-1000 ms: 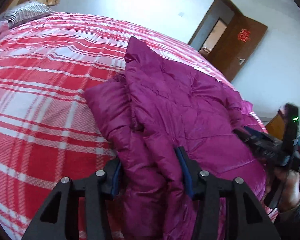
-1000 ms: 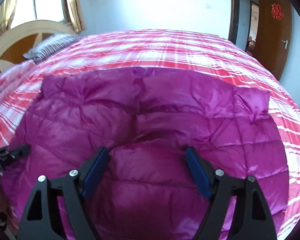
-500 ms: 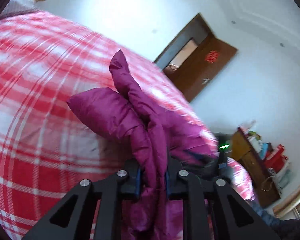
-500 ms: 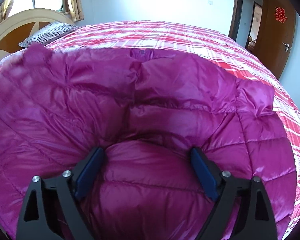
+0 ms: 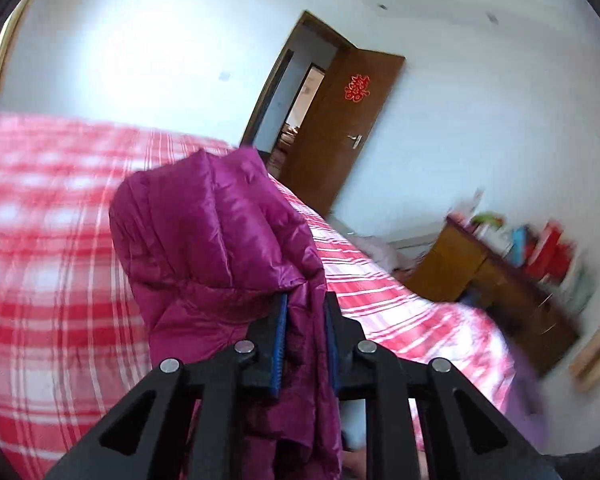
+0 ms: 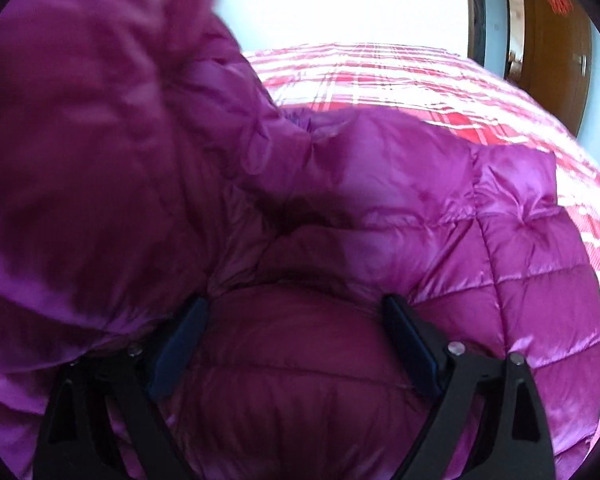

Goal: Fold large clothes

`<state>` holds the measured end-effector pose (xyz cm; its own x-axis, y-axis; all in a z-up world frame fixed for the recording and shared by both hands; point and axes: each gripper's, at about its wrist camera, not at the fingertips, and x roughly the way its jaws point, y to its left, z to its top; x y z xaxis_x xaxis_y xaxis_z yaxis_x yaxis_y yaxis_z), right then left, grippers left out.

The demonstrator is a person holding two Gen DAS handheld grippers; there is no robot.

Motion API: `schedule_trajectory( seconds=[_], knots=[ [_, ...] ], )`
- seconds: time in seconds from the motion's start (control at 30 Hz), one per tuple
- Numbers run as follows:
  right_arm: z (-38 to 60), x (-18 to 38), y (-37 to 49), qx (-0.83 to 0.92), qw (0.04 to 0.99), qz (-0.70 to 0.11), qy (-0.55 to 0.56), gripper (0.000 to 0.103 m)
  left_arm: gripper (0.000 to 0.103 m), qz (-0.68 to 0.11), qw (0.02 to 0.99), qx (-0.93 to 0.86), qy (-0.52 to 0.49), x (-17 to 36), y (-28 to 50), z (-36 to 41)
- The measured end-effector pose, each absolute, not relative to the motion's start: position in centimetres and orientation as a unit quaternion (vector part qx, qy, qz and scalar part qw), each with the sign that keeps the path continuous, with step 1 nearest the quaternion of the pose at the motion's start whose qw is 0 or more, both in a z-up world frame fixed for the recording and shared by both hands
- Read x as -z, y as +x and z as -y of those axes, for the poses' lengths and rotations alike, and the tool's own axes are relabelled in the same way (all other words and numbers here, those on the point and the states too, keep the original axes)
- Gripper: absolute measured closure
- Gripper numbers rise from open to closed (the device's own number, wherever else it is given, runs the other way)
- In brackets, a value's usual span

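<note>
Left claw (image 5: 305, 312) pinching magenta jacket (image 5: 216, 236), no readable labels

The jacket (image 5: 220, 240) runs off the bottom edge of the left wrist view; its part between the pads is hidden. The bedspread (image 5: 52, 280) there is smeared by motion, and so is the clutter on the desk (image 5: 500, 280), too blurred to name. In the right wrist view a blurred fold of jacket (image 6: 80, 140) hides the left of the bed and drapes over the right gripper's (image 6: 296, 340) left finger
</note>
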<state>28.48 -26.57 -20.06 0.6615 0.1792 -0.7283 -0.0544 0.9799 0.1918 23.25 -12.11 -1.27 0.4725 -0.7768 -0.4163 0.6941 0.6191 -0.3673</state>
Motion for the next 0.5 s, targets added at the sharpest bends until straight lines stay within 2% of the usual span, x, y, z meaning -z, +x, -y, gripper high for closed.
schedule_trajectory(
  seconds=[0.13,0.27,0.37,0.5],
  knots=[
    [31.4,17.9,25.5,-0.087,0.907,-0.381,0.158,0.011,0.085,-0.271,0.858,0.435,-0.025,2.5,21.5,16.2],
    [39.4,15.4,22.2,-0.066,0.910,-0.347,0.219,0.011,0.085,-0.212,0.874,0.435,0.051,5.1,18.8,20.0],
    [44.3,14.1,21.3,-0.046,0.904,-0.351,0.241,0.018,0.086,-0.187,0.878,0.425,0.119,7.1,16.9,23.1],
    [47.3,12.0,20.7,-0.015,0.907,-0.342,0.244,0.012,0.086,-0.167,0.876,0.425,0.155,9.2,16.1,24.1]
  ],
)
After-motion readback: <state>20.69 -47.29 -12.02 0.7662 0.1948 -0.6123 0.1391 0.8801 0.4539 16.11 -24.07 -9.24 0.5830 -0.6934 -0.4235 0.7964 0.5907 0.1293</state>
